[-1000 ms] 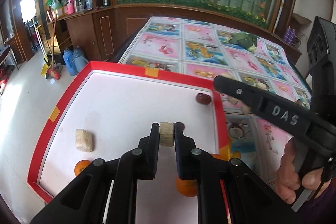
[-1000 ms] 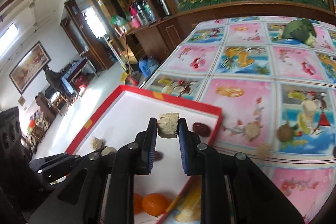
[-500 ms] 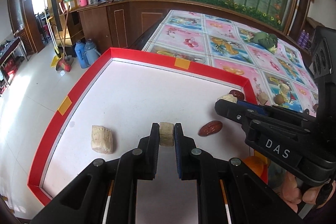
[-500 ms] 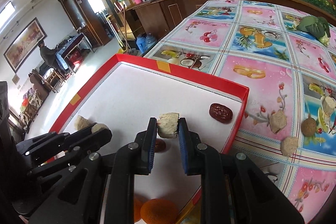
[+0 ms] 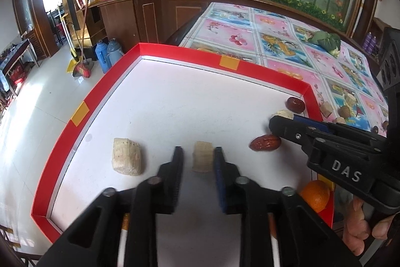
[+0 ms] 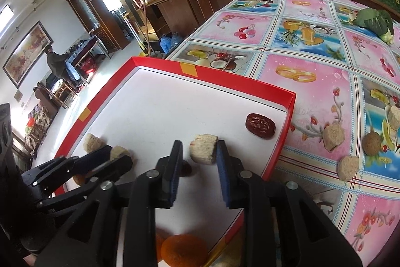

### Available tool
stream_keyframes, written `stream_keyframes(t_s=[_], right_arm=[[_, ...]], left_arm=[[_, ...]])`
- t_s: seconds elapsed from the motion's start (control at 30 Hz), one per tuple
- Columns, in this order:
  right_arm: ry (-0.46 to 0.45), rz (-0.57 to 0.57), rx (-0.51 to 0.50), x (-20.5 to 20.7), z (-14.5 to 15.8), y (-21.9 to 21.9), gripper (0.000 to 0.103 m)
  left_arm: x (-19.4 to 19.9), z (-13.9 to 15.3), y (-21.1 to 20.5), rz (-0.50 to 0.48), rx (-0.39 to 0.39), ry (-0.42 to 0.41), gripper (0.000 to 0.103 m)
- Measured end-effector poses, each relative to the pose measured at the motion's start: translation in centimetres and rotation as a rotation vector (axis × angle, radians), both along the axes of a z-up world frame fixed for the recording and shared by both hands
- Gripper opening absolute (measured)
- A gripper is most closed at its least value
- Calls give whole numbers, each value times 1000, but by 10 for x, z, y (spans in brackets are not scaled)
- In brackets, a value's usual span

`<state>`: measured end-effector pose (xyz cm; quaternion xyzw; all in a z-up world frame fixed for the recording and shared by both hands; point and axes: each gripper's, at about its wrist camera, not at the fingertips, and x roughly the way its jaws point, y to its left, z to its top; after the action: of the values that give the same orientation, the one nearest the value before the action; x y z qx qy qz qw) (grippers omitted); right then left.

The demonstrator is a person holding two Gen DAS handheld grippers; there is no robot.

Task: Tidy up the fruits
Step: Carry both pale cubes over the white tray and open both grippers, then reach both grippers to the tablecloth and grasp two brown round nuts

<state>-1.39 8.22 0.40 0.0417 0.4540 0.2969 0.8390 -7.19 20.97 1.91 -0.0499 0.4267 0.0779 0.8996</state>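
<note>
1. Left of the left gripper (image 5: 197, 162), well apart from its fingers, a pale fibrous chunk (image 5: 127, 160) lies on the white floor of the red-rimmed tray (image 5: 80, 114).
2. The left gripper's fingers stand spread, gripping nothing. A second pale chunk (image 5: 202, 159) lies on the tray between them, close against the right finger and clear of the left one.
3. Right of those fingers lies a wrinkled red date (image 5: 265, 142), with the tip of the right gripper just above it in this view.
4. The right gripper (image 6: 197, 157) is likewise parted and empty. A third chunk (image 6: 203, 149) rests between its fingers, touching or nearly touching the right finger. Ahead and to the right of the fingers, another date (image 6: 260, 125) sits near the tray's right wall.
5. Farther right, out on the patterned counter (image 6: 312, 59), more pale pieces (image 6: 333, 133) wait loose.
6. Handling, as a judgement: the chunks look light, dry and perhaps crumbly, so a soft squeeze across the flat sides suits them. The dates look small, firm and wrinkled enough not to slip; take them across the narrow middle.
</note>
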Motion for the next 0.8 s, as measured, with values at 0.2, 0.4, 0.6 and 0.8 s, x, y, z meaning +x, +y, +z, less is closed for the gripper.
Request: stream_keyframes(t_s=[0.2, 0.4, 0.6, 0.8], right_arm=[[-49, -25, 66, -4, 18, -14, 47], [-53, -99, 83, 5, 25, -39, 48], [-40, -189, 110, 20, 31, -78, 48], [-21, -291, 148, 30, 40, -132, 48]], left_arm=[[-3, 5, 5, 40, 22, -7, 57], [-3, 8, 1, 50, 28, 3, 67], [-4, 18, -16, 21, 57, -3, 72], [-4, 28, -44, -47, 75, -12, 72]])
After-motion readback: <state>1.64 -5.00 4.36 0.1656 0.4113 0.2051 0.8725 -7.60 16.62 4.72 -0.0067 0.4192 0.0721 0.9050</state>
